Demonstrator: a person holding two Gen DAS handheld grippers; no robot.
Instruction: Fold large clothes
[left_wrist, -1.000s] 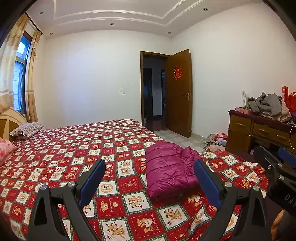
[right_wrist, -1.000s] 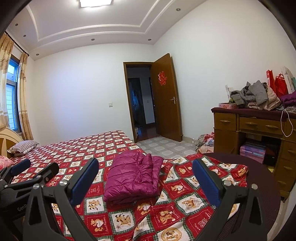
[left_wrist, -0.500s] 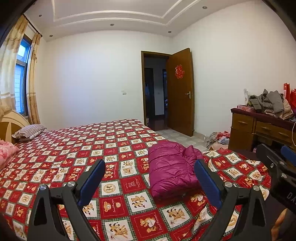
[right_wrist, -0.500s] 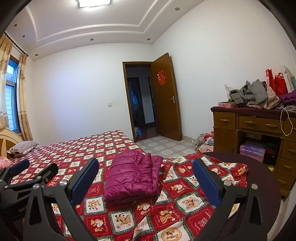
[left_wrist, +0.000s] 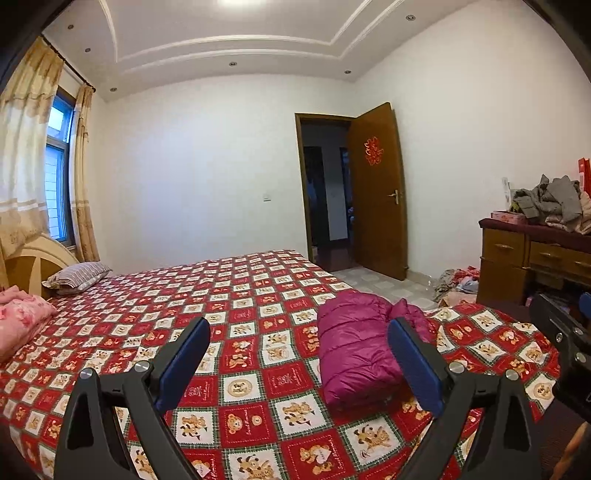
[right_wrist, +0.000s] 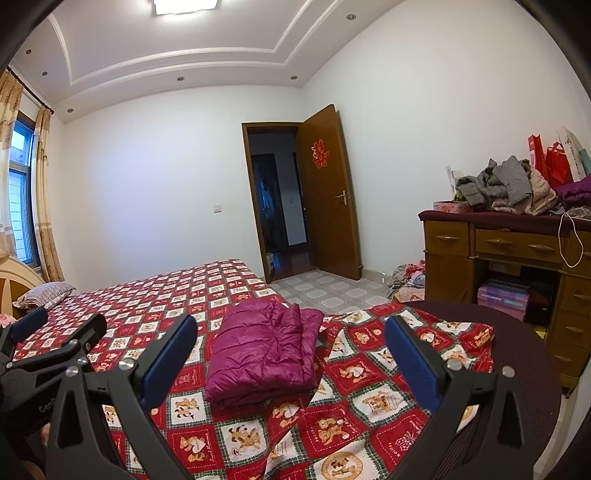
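Both claws hang released above the bed, neither touching cloth. From the left wrist view, the left gripper (left_wrist: 299, 360) fills the lower part of the frame with its blue pads spread wide, one pad (left_wrist: 184, 363) at lower left and the other at lower right. The folded magenta puffer jacket (left_wrist: 354, 350) lies just right of centre on the red teddy-bear bedspread (left_wrist: 258, 295), its near end partly hidden behind the right-hand pad. At the far right edge of that frame a black part of the right gripper (left_wrist: 565, 343) shows.

From the right wrist view, the right gripper (right_wrist: 290, 356) is likewise spread, with nothing between its fingers; the puffer jacket (right_wrist: 262, 349) sits at the centre of the frame in the gap between the pads, well beyond them, folded into a compact stack with a looser flap on its right side. The bedspread (right_wrist: 369, 369) is rumpled to the right of the jacket, over a dark round edge. The left gripper (right_wrist: 55, 339) appears at the left edge.

A striped pillow (left_wrist: 77, 275) lies at the left, near the headboard. An open wooden door (right_wrist: 328, 192) stands at centre, and a wooden dresser (right_wrist: 517, 258) at right carries a heap of grey clothes (right_wrist: 495, 184).
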